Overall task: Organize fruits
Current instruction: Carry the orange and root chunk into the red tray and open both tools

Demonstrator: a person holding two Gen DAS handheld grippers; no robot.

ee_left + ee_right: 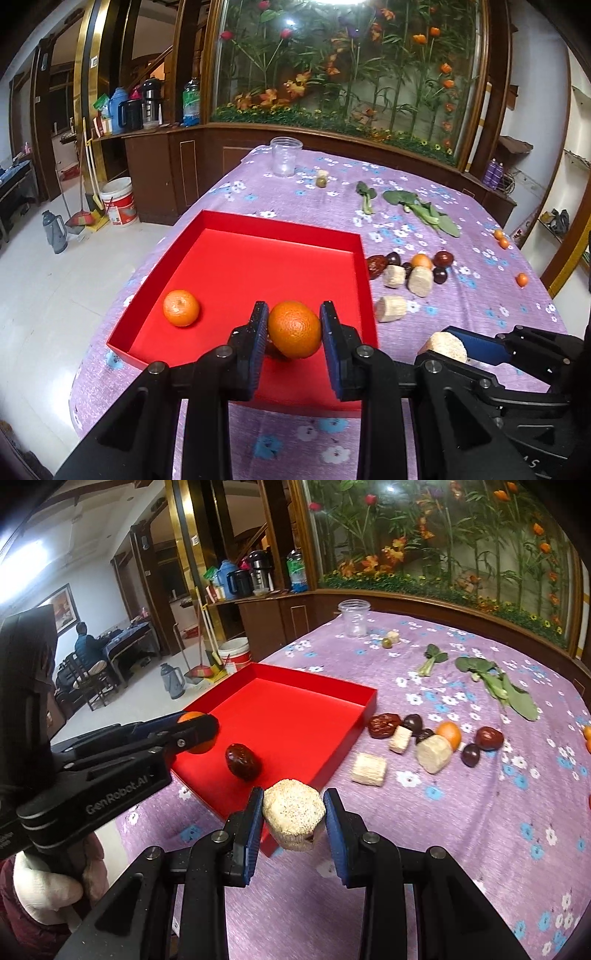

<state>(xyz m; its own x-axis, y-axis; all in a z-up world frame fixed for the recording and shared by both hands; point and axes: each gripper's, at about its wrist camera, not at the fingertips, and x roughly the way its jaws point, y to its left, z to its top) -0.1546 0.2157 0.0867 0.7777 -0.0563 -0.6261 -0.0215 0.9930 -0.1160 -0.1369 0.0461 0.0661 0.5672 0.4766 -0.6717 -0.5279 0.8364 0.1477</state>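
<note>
My left gripper (294, 328) is shut on an orange (294, 329) and holds it over the near part of the red tray (280, 229). A second orange (181, 308) lies in the tray at the left. A red date (243, 761) lies in the tray, mostly hidden behind the held orange in the left wrist view. My right gripper (294, 814) is shut on a pale sesame-coated cake piece (294, 814), just outside the tray's near right corner. The left gripper also shows in the right wrist view (195, 733), still on the orange.
Right of the tray lies a cluster of dates (384, 724), dark plums (471, 755), a small orange (449, 734) and pale cake pieces (368, 769). Leafy greens (498, 686), a clear jar (354, 617) and small kumquats (522, 279) sit further off on the purple floral tablecloth (461, 830).
</note>
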